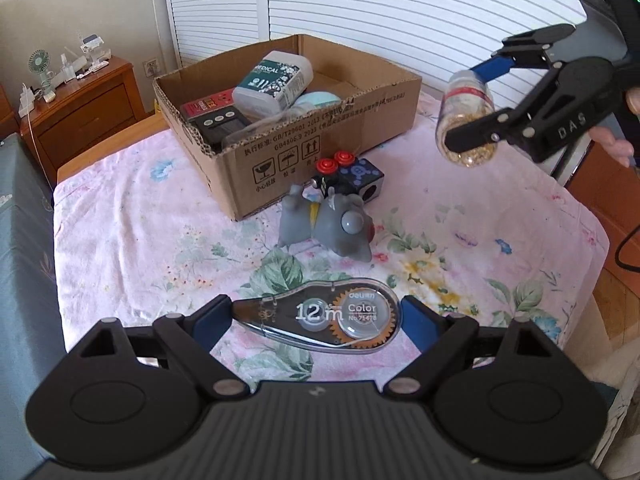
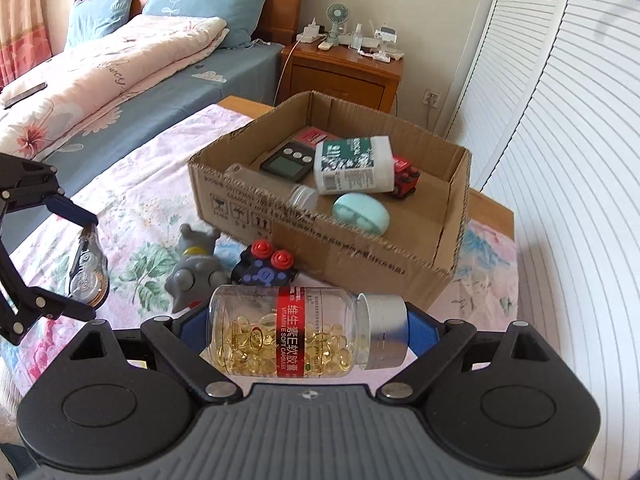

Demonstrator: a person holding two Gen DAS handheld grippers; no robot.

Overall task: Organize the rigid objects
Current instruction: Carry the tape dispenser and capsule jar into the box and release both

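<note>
My left gripper (image 1: 318, 312) is shut on a clear correction tape dispenser (image 1: 344, 318), held flat between the blue pads above the floral cloth. The right wrist view shows this gripper (image 2: 89, 264) at the left edge with the tape (image 2: 86, 276) in it. My right gripper (image 2: 306, 320) is shut on a clear capsule bottle (image 2: 248, 320) with a red label and silver cap, gripped end to end. In the left wrist view that gripper (image 1: 466, 106) holds the bottle (image 1: 464, 128) in the air to the right of the cardboard box (image 1: 320, 148).
The open box (image 2: 360, 248) holds a white medical container (image 2: 352, 164), a timer, a teal case and a red toy truck. A grey toy figure (image 1: 336, 220) and a black cube with red buttons (image 1: 352, 176) lie in front of it. A nightstand (image 2: 344, 68) stands behind.
</note>
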